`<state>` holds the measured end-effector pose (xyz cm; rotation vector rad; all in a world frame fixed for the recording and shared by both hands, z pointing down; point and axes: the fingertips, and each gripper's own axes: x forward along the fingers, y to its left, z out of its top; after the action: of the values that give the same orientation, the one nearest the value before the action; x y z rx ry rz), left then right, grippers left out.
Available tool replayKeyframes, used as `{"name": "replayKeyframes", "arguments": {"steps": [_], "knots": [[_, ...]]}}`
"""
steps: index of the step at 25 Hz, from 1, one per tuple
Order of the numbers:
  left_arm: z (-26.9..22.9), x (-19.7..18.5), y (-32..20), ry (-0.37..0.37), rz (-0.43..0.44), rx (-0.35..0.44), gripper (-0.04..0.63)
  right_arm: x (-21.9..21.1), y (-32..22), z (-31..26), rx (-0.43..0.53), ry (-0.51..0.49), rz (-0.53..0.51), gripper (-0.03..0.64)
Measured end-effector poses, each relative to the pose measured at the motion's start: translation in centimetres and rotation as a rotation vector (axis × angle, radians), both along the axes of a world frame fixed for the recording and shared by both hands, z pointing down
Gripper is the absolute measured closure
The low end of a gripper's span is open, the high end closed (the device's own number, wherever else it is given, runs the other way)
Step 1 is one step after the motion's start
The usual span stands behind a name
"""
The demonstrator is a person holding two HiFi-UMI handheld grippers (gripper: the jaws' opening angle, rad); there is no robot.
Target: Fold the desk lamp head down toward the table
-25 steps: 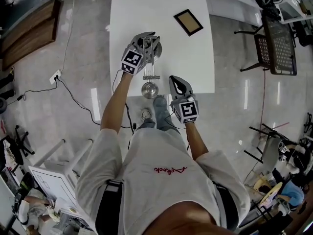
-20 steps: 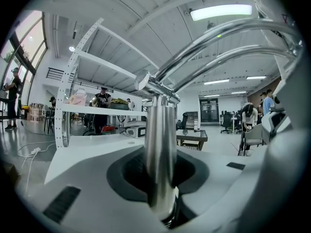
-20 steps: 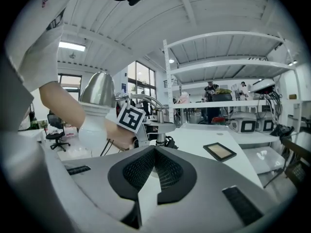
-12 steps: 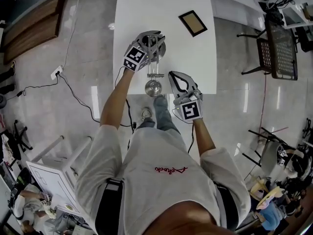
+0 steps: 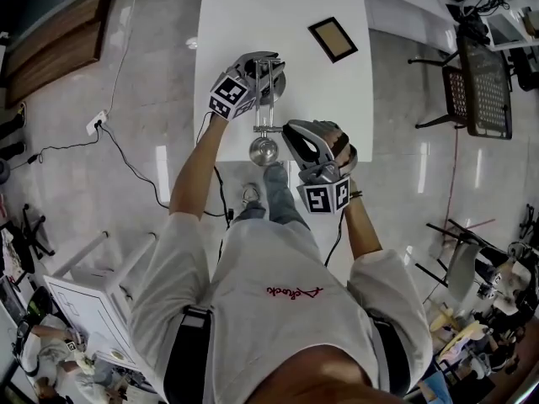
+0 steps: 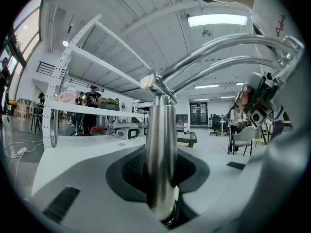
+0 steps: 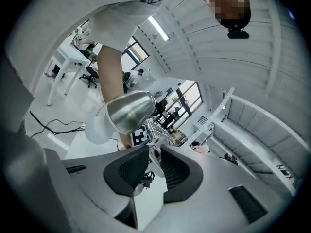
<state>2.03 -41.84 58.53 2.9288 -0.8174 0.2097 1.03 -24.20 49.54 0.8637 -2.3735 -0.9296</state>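
The left claw [image 5: 266, 72] clamps the lamp post [image 6: 161, 149] near the desk's [image 5: 278, 7] six o'clock edge. The right claw [image 5: 294, 133], just opening, is narrow and empty, with the lamp head [image 5: 263, 150] at its nine o'clock. Grip the head and lower it slowly, keeping the post steadied.

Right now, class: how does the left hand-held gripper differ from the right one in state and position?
The left hand-held gripper is clamped on the lamp's upright post. The right hand-held gripper holds nothing, and its jaws have just been opening and are slightly apart. The left reaches farther over the table, while the right sits beside the lamp head, nearer the person. Both carry a marker cube.
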Motion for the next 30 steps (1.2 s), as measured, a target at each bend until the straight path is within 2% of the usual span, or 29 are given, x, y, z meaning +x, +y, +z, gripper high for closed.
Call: {"name": "replayKeyframes", "arguments": {"steps": [2,4,7,14,25,30], "knots": [[0.1,0.0,0.0,0.000,0.002,0.001,0.465,0.1,-0.2,-0.1,0.033,0.025,0.000,0.515],[0.1,0.0,0.0,0.000,0.003,0.001,0.466,0.2,-0.3,0.2,0.076,0.079,-0.007,0.445],[0.1,0.1,-0.1,-0.002,0.001,0.001,0.465,0.2,-0.4,0.7,0.147,0.187,-0.037,0.434],[0.1,0.0,-0.1,-0.002,-0.003,-0.003,0.466,-1.6,-0.7,0.8,0.230,0.280,-0.118,0.328],[-0.1,0.0,0.0,0.003,-0.007,0.000,0.466,-5.4,-0.6,1.0,0.284,0.317,-0.218,0.327],[0.1,0.1,0.0,-0.001,-0.003,-0.004,0.465,-5.8,-0.4,1.6,0.289,0.329,-0.246,0.327]]}}
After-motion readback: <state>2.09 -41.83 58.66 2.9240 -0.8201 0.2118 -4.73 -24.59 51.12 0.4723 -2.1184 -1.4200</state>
